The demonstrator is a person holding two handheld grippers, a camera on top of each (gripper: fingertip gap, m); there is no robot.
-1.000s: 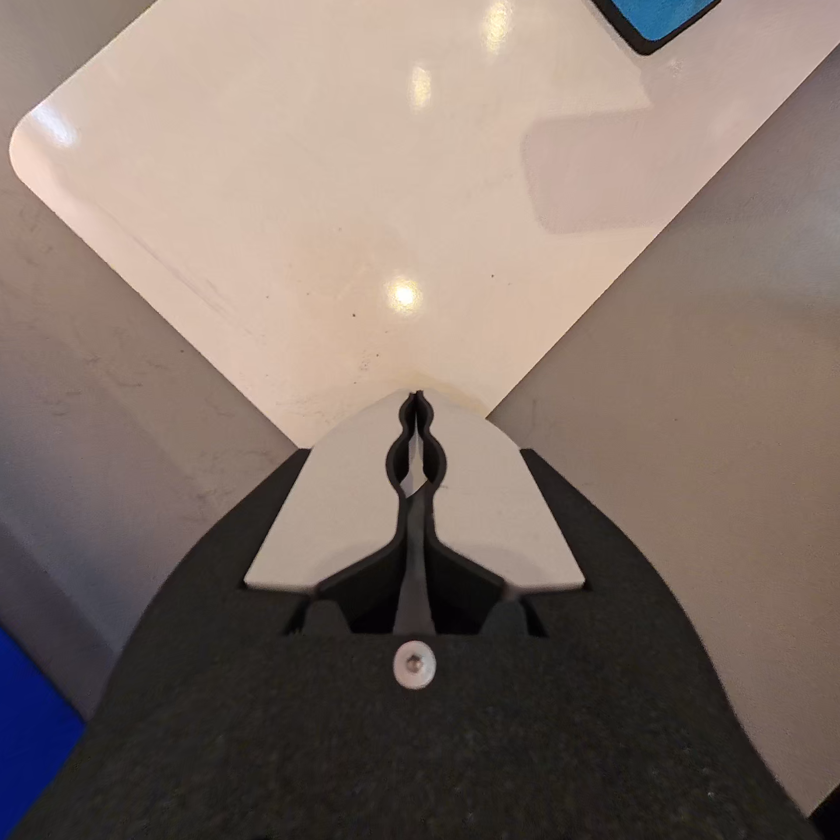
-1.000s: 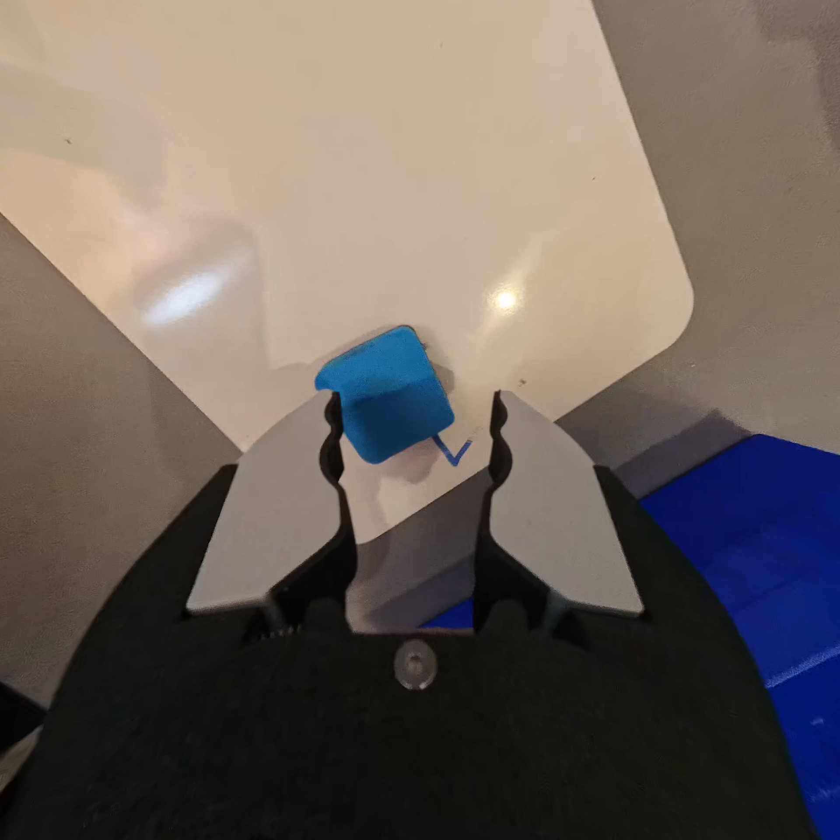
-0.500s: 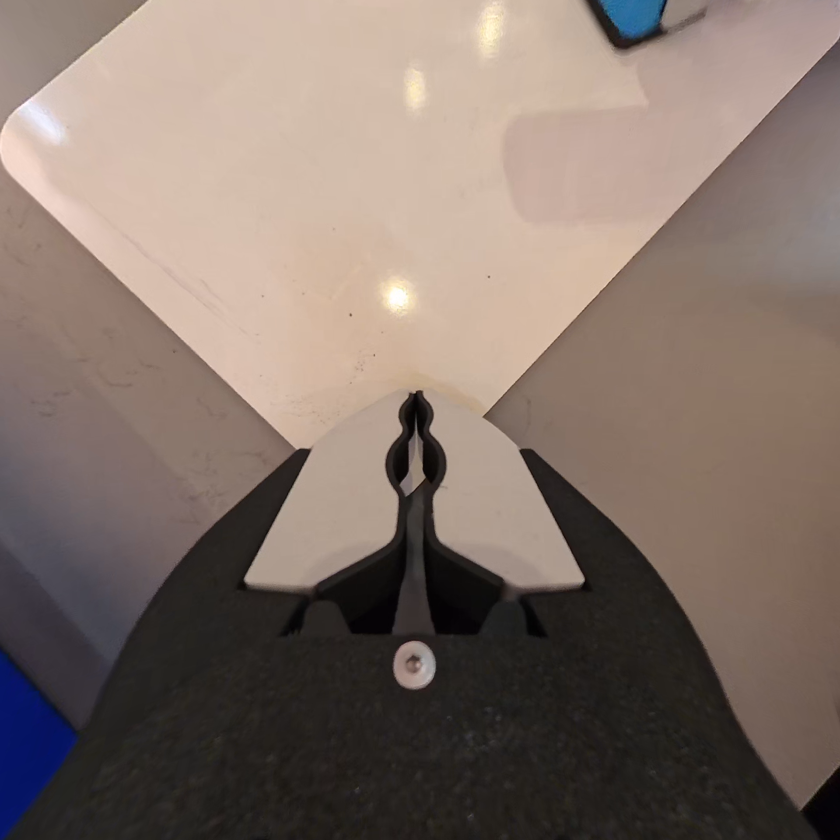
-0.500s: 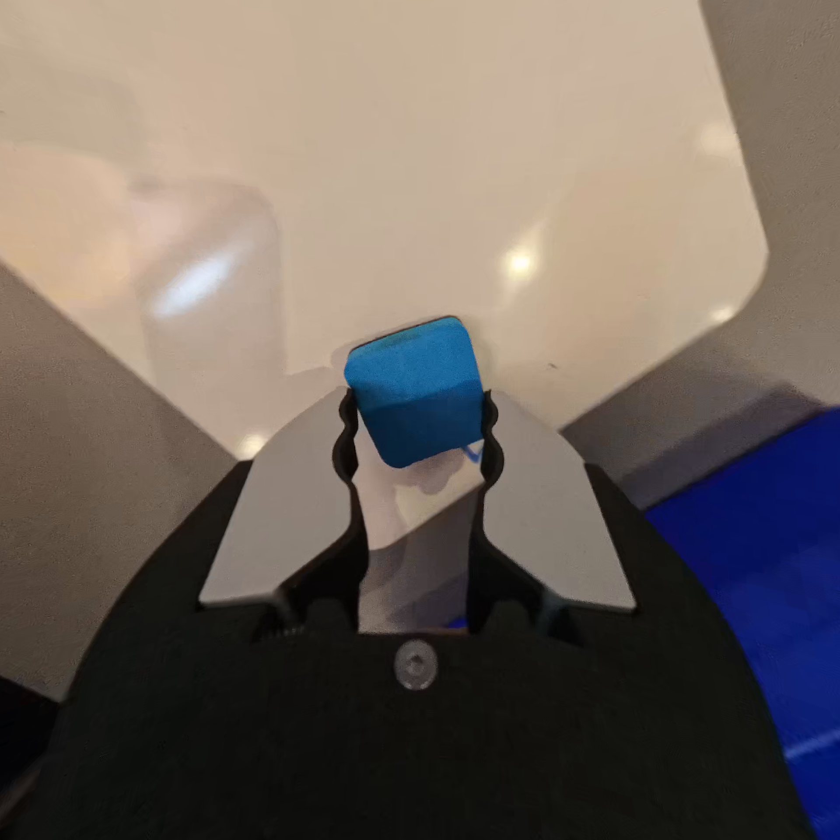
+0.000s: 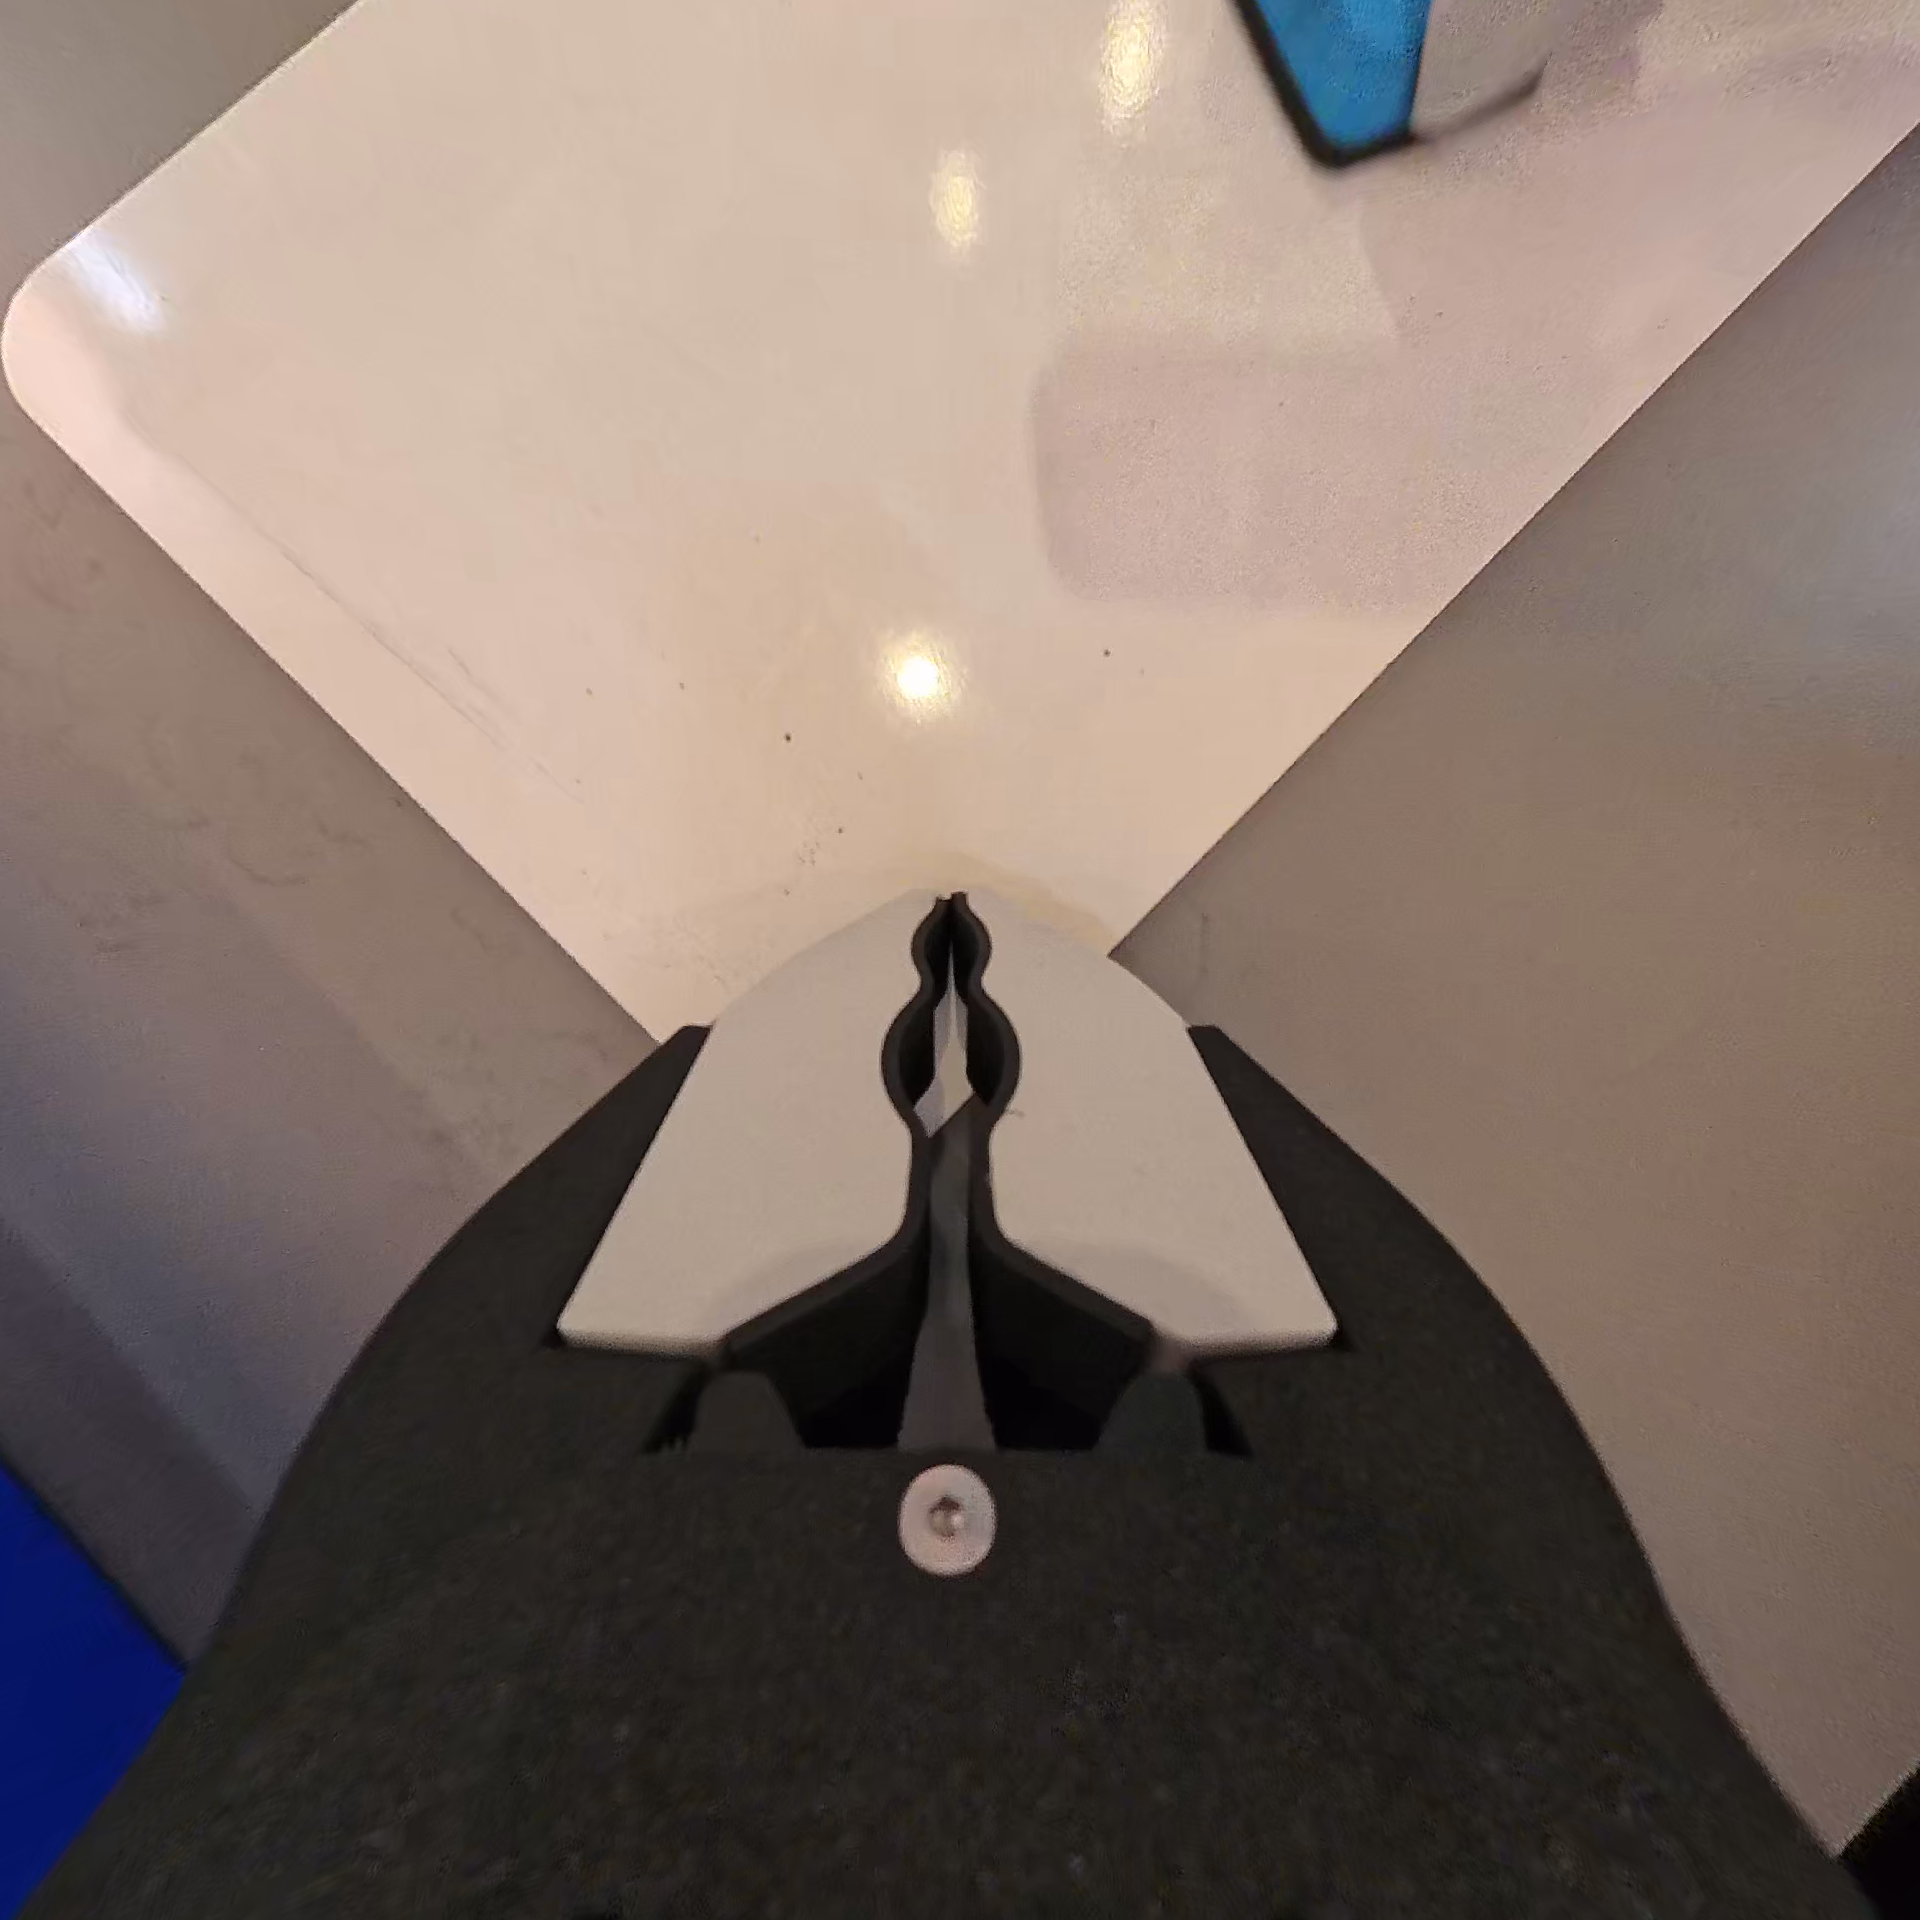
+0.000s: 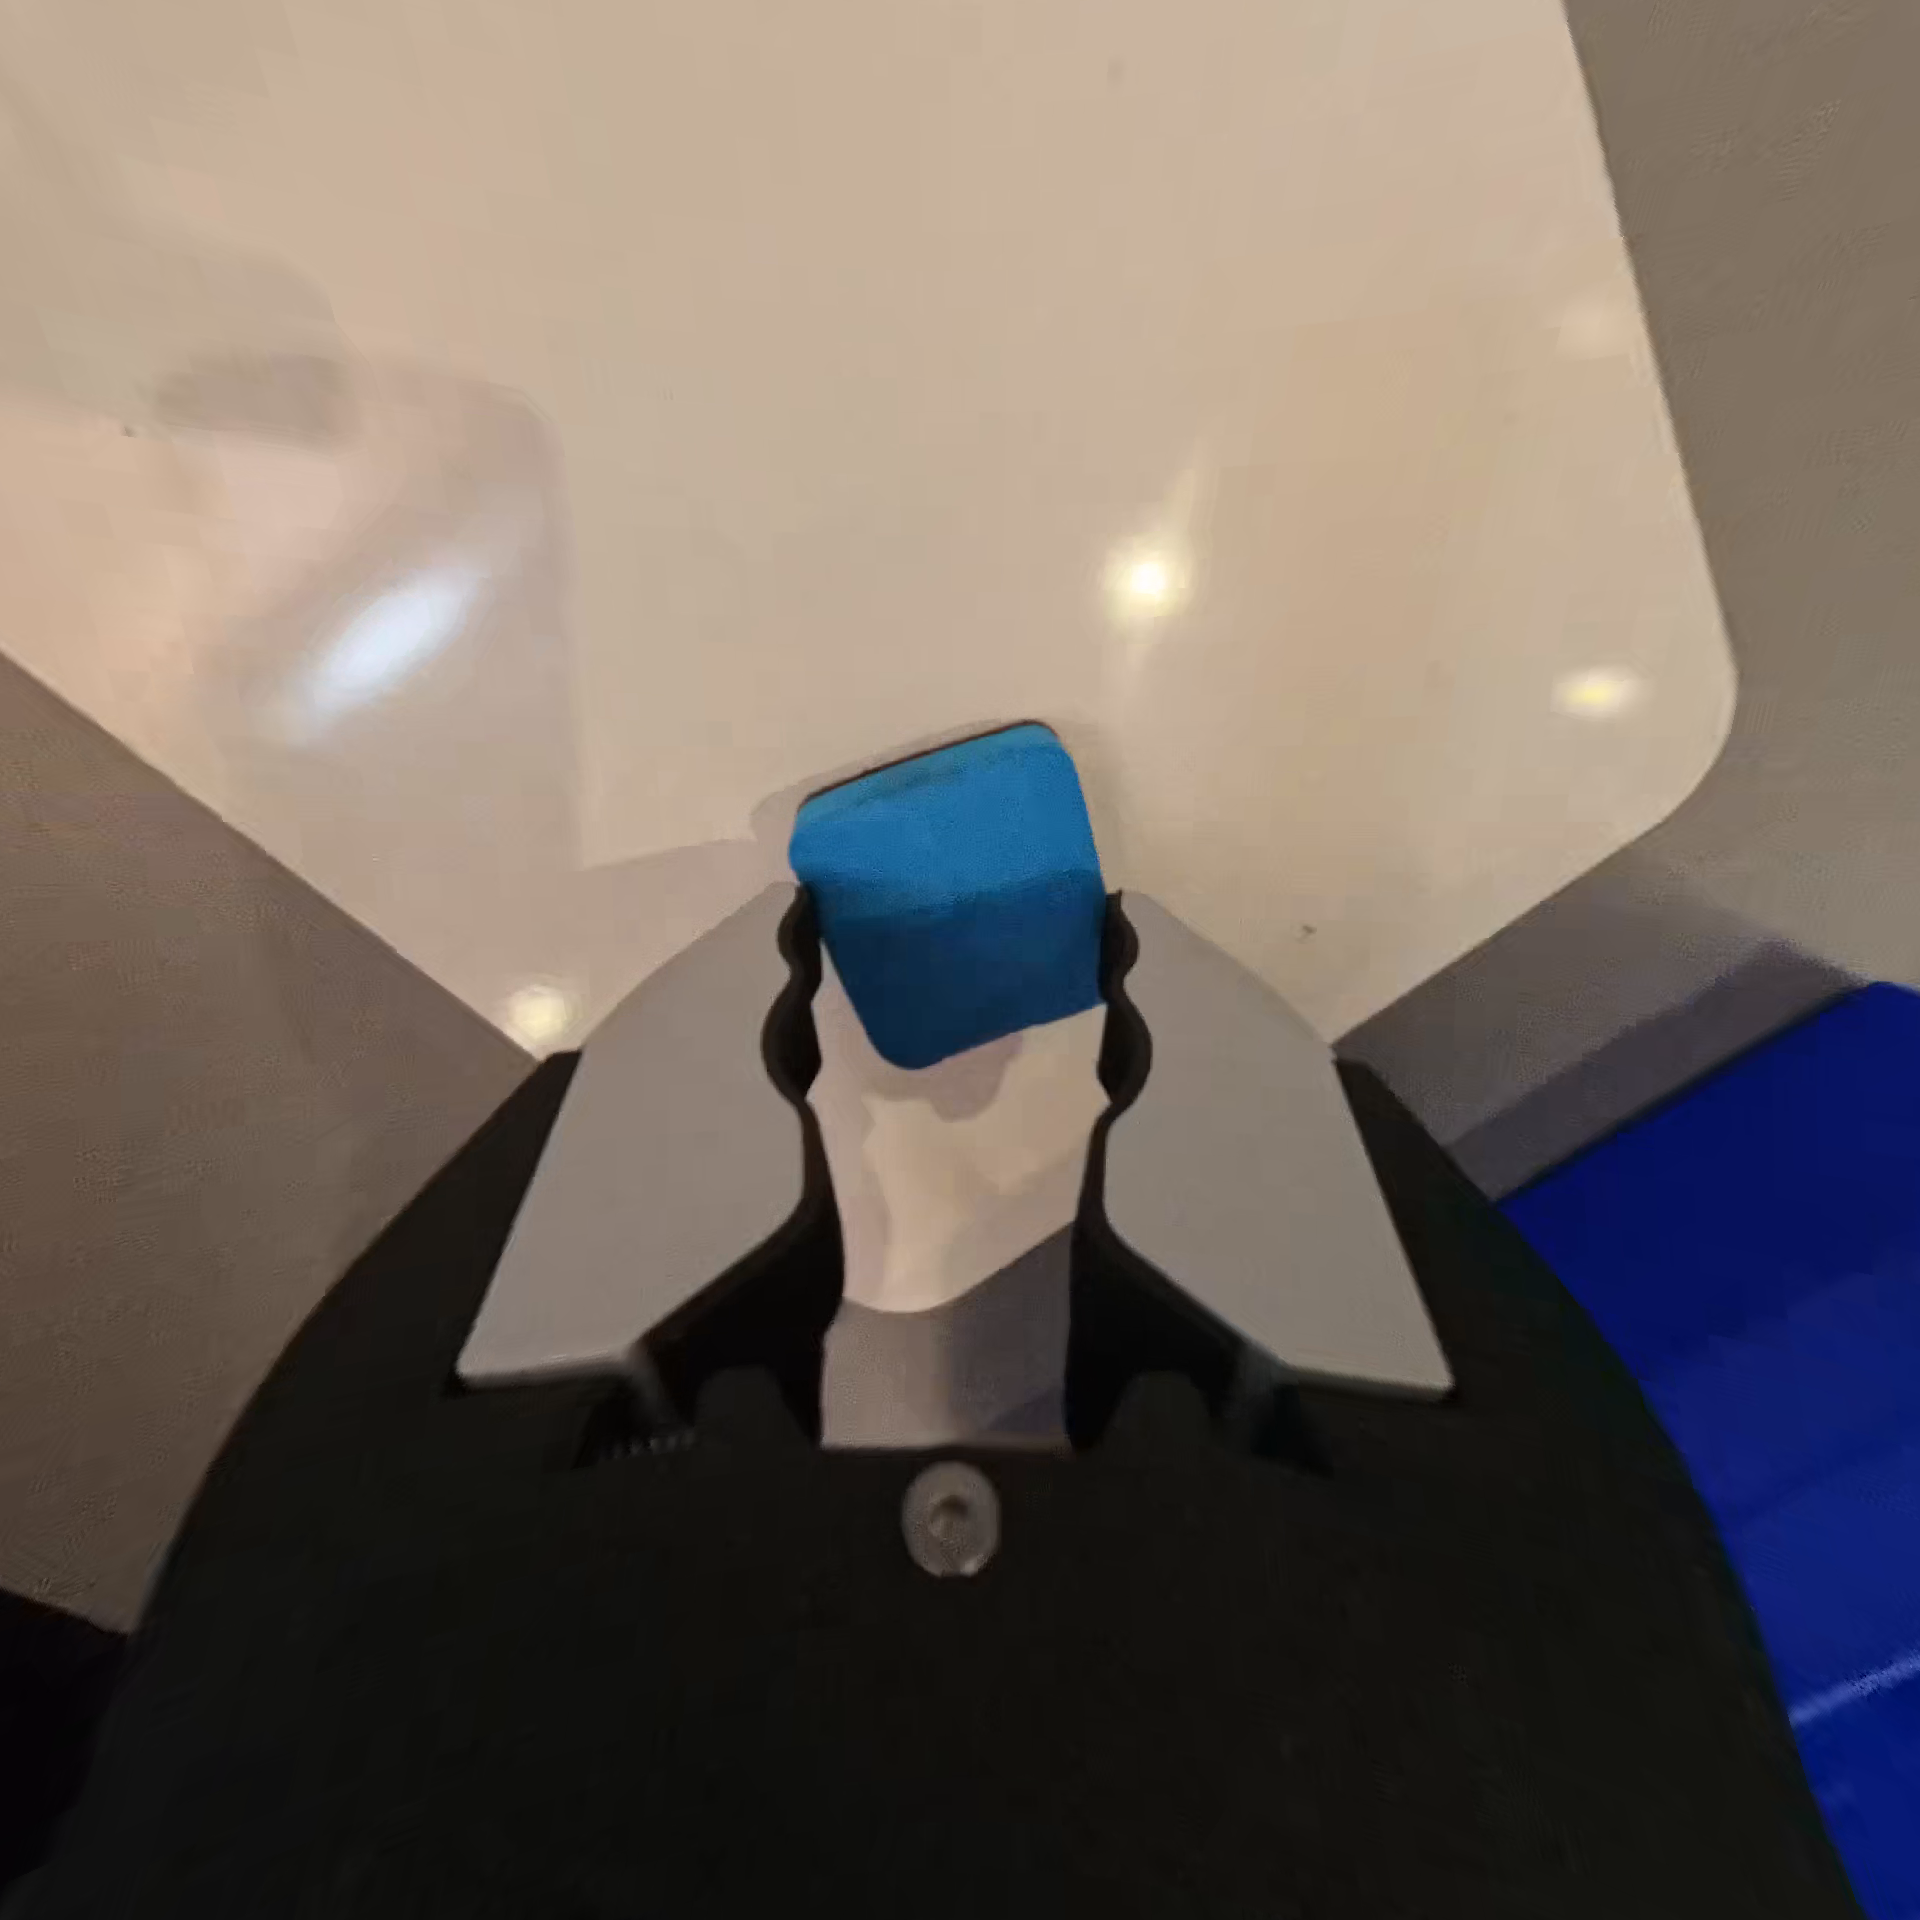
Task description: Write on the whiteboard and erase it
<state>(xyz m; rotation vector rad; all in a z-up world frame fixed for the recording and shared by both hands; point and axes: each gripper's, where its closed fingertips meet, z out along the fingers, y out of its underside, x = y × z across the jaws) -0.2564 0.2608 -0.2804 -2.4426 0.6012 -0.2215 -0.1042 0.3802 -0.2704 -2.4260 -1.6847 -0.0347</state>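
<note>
The white whiteboard [image 5: 644, 436] lies flat on the grey table [image 5: 1558, 935]. My left gripper [image 5: 951, 902] is shut with nothing seen between its jaws; its tips sit over the board's near corner. My right gripper [image 6: 951, 925] is shut on the blue eraser [image 6: 940, 894], which rests on the whiteboard [image 6: 935, 364] near one corner. The eraser [image 5: 1340, 62] and a grey finger [image 5: 1475, 62] of the right gripper also show at the top right of the left wrist view. No writing shows on the board.
A blue bin [image 6: 1714, 1299] stands on the table just right of the board's corner. A blue patch [image 5: 62, 1621] shows at the lower left of the left wrist view. Grey table [image 6: 208, 987] surrounds the board.
My right gripper has moved in and closed its fingers on the blue eraser. The small blue mark beside the eraser no longer shows. My left gripper has stayed shut at the board's corner.
</note>
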